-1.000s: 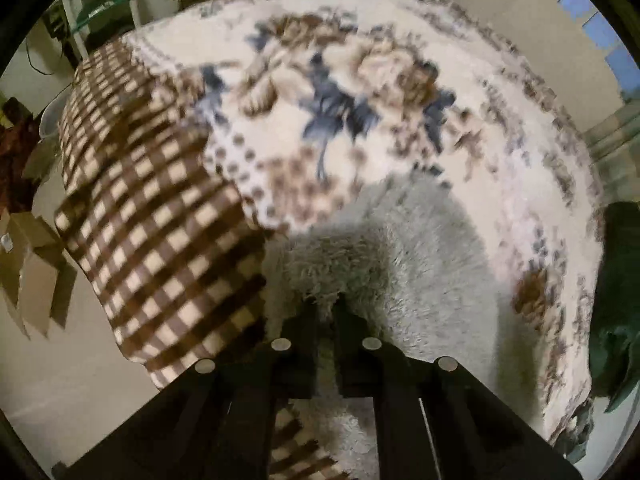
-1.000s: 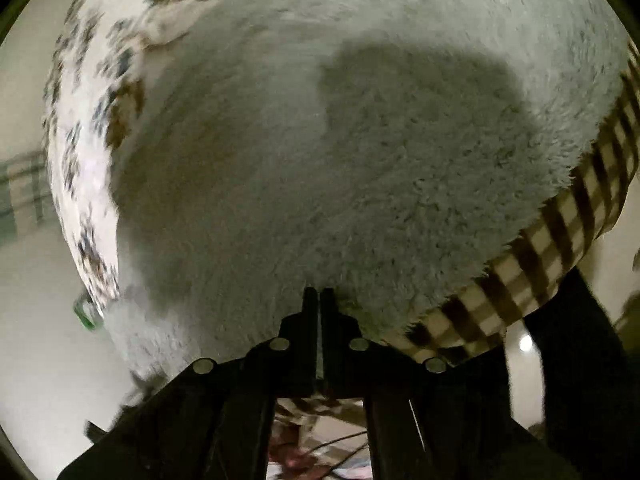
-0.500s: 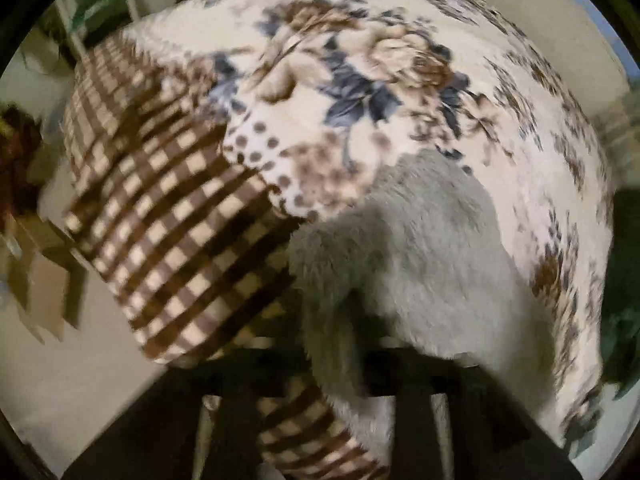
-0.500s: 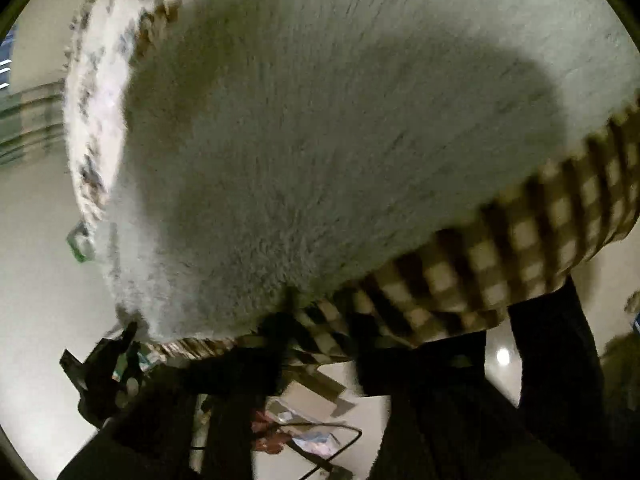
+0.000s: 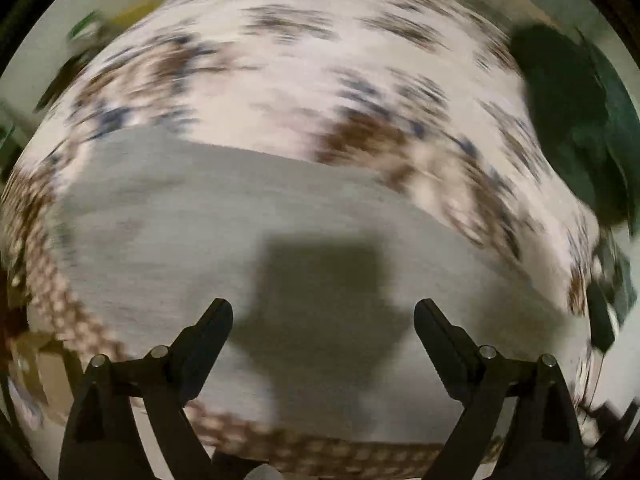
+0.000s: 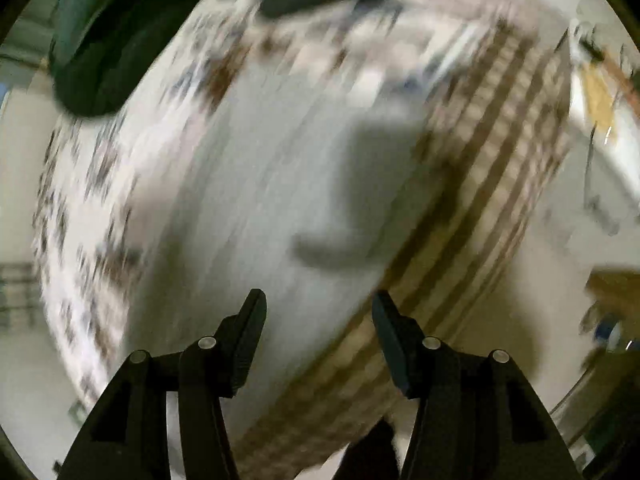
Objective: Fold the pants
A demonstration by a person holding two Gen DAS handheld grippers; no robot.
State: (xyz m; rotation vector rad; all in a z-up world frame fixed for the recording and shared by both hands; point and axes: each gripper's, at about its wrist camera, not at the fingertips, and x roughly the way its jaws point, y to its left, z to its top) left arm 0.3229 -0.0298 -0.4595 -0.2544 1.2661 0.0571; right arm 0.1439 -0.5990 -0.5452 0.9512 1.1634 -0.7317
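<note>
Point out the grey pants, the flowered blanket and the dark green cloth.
grey pants (image 5: 200, 232), left wrist view, on the flat grey fabric left of the shadow.
flowered blanket (image 5: 304, 72), left wrist view, on the pale patterned part above the pants.
dark green cloth (image 5: 576, 128), left wrist view, on its middle folds, right edge.

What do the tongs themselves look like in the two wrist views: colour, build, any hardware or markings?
Both the left tongs and the right tongs are matte black, with two angular fingers tapering to wedge-shaped tips. Round silver pivot screws sit on the linkage arms. No cables, markings or sleeves show.
</note>
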